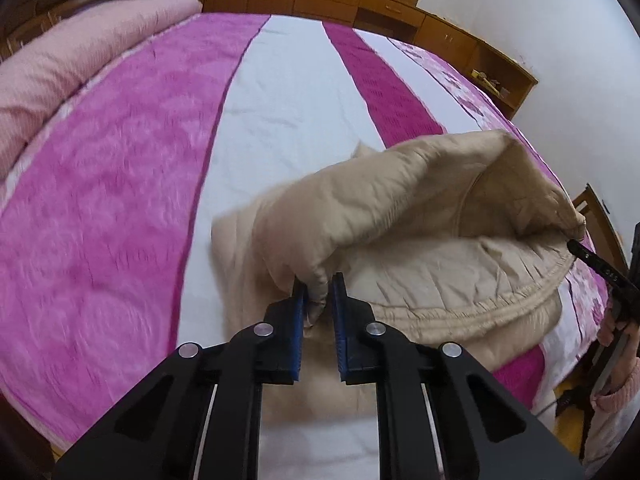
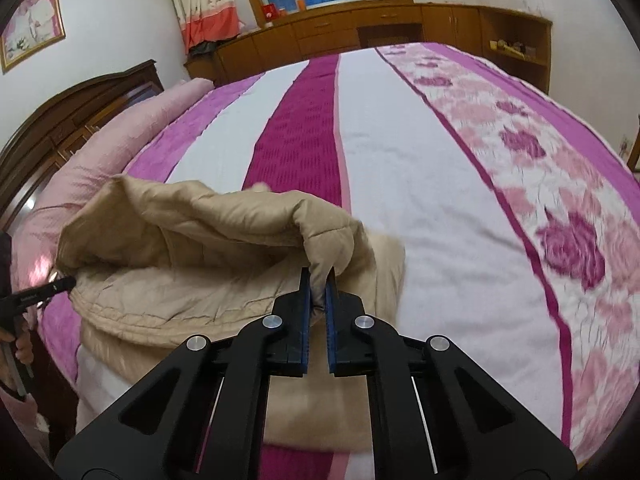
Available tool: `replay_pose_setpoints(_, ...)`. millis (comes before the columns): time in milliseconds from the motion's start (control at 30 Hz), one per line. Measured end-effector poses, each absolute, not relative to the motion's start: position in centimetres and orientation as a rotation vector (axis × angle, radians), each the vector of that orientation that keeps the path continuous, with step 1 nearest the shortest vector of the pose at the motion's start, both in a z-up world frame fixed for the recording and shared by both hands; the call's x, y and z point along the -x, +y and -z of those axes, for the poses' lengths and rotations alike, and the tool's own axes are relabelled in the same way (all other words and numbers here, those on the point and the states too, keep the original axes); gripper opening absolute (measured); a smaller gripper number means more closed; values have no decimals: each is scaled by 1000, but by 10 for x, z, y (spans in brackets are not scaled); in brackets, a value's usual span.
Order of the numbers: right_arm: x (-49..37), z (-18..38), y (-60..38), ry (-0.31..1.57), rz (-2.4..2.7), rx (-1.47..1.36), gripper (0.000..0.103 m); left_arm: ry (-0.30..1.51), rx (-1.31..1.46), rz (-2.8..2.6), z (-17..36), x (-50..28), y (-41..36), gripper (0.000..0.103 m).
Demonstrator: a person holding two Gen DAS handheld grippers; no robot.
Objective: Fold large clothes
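Fabric of a padded beige garment (image 1: 400, 216) is lifted off the near side of the striped bedspread (image 1: 120, 160), one edge raised into an arch while the rest lies flat on the white stripe below. The left gripper (image 1: 318, 292) pinches a fold of that raised edge between its blue pads, just above centre in the left wrist view, though the pads look slightly parted around the cloth. The right gripper (image 2: 318, 290) has its pads pressed closely on the opposite corner; in the left wrist view its tip shows at about 3 o'clock, touching the hem. In the right wrist view the garment (image 2: 192, 232) spreads from centre toward 9 o'clock, with the left tool's tip at its far corner. The step in hand looks like carrying the raised edge over to lay one half on the other. To do it well, keep both corners level and equally taut so the padding does not sag in the middle, travel toward 12 o'clock together, and lower the edge onto the flat layer's far edge before letting go. The left hold seems shallow, so a jerk could slip it; a rolled pink quilt (image 1: 80, 52) at 10 o'clock lies well apart.
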State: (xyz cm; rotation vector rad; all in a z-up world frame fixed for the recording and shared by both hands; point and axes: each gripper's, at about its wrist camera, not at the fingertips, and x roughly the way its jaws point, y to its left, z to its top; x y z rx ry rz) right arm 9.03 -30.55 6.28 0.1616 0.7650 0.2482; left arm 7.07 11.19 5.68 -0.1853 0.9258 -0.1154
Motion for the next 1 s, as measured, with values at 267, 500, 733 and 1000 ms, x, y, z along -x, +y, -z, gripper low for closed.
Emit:
replay_pose_setpoints(267,-155,-54,-296,817,-195,-167,7,890,156,62,-65,-129,114,21)
replay_pose_setpoints(500,-156,-64,-312,799,-207,-224,28,857,129,15,-76,-121,128,68)
replay_pose_setpoints(733,-131,-74,-327,775,-225,-190,44,811,107,19,-101,-95,143,73)
replay_pose_setpoints(1000,-124,-51,-308,840,-261,-121,52,833,103,68,-92,-88,127,73)
